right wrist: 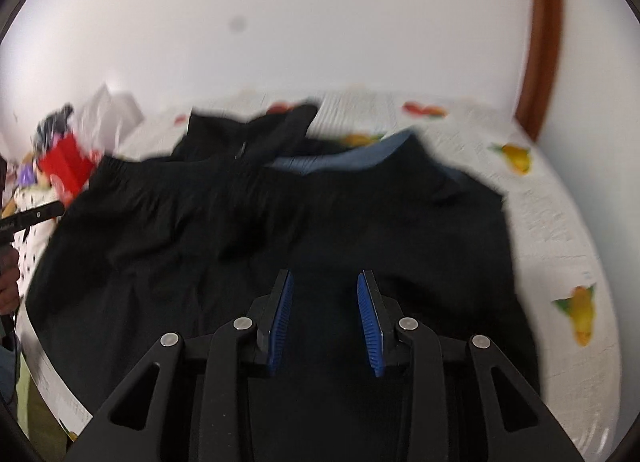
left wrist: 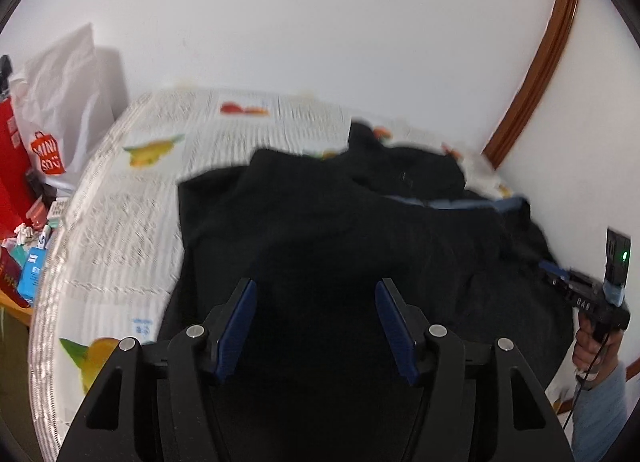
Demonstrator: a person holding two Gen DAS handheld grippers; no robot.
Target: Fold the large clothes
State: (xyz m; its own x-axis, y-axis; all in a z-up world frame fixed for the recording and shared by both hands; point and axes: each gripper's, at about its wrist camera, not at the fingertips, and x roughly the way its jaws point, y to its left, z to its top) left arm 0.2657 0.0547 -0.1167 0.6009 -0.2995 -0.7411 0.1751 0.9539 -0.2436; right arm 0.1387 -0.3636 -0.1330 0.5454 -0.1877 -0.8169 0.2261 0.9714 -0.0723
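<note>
A large black garment with a blue inner lining lies spread and rumpled on a bed. In the right wrist view the garment fills the middle, with the lining near its far edge. My left gripper is open and empty, hovering above the black cloth. My right gripper is open and empty above the cloth too. The right gripper also shows in the left wrist view at the garment's right edge, held by a hand. Both views are motion-blurred.
The bed has a white cover printed with fruit. A white MINISO bag, a red box and small clutter stand left of the bed. A white wall and brown door frame stand behind.
</note>
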